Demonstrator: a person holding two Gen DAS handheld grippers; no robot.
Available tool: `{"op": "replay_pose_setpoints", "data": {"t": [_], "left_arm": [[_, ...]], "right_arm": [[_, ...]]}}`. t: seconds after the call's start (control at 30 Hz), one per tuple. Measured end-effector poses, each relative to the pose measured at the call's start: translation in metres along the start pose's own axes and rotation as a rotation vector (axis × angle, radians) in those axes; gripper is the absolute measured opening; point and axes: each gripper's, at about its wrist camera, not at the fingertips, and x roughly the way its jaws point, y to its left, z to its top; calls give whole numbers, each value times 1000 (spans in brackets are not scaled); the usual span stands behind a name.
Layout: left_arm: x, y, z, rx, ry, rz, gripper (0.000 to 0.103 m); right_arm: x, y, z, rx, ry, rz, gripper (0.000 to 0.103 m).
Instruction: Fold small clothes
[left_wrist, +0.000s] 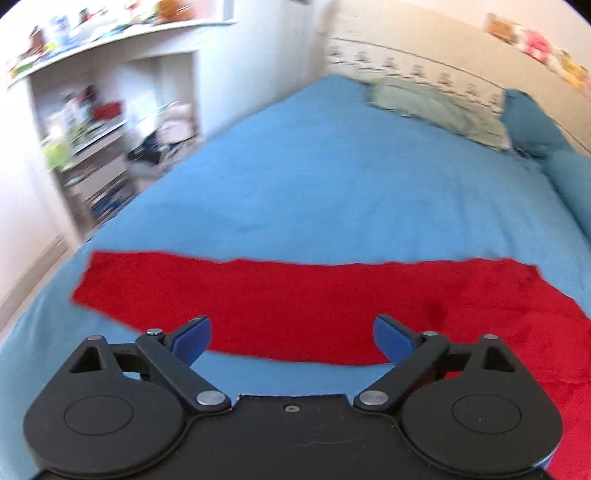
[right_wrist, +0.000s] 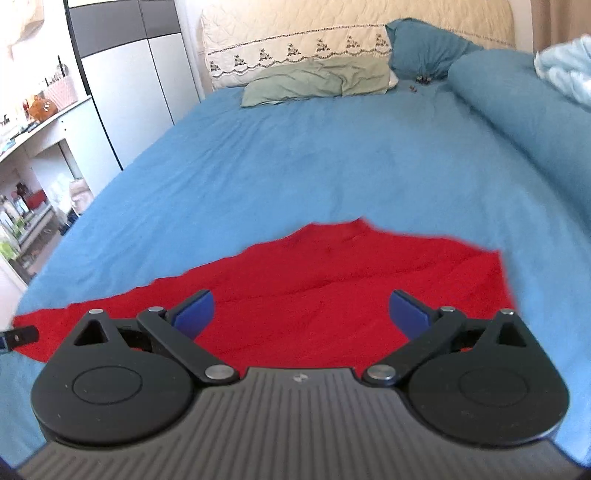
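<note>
hovering left tool (left_wrist: 291, 338) and right tool (right_wrist: 301, 314), both spread wide, over red garment (left_wrist: 314, 306), blue bed (left_wrist: 332, 184)

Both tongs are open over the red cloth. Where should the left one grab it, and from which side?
Take the red cloth at its near edge, just ahead of the left tongs, coming in low from the near side. The cloth lies flat on the blue bedspread, and that hem probably gives the open fingers something to pinch.

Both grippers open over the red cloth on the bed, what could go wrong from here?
1. The red cloth lies on a soft blue sheet; the open right gripper may pinch sheet along with it.
2. The left gripper hangs over the cloth's near edge, so a shallow bite could slip.
3. Creases near the right gripper might fold in.
</note>
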Motion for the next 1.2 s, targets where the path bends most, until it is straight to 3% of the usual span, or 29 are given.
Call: {"op": "replay_pose_setpoints", "data": {"t": [0.23, 0.33, 0.5, 0.57, 0.67, 0.73, 0.8, 0.9, 1.0, 1.2], "left_arm": [[36, 102, -8, -172, 23, 79, 92], [54, 135, -12, -251, 37, 100, 82], [82, 169, -16, -322, 51, 109, 58], [90, 177, -16, -354, 37, 107, 54], [96, 176, -9, -356, 12, 123, 50], [101, 175, -4, -345, 3, 154, 36], [105, 174, 0, -336, 5, 175, 8], [105, 171, 8, -329, -5, 195, 6], [90, 148, 21, -255, -52, 236, 6], [35, 56, 60, -40, -196, 197, 6]], "right_arm": [[29, 75, -47, 0, 30, -14, 103], [44, 96, -59, 2, 49, -23, 103], [59, 119, -76, -6, 84, -31, 103], [63, 126, -80, -24, 92, -29, 103], [68, 128, -84, -36, 100, -28, 103], [71, 126, -85, -26, 103, -25, 103], [75, 122, -83, -12, 102, -21, 103], [75, 115, -78, 6, 93, -19, 103], [71, 105, -72, 17, 75, -22, 103], [57, 61, -46, 71, 33, -34, 103]]}}
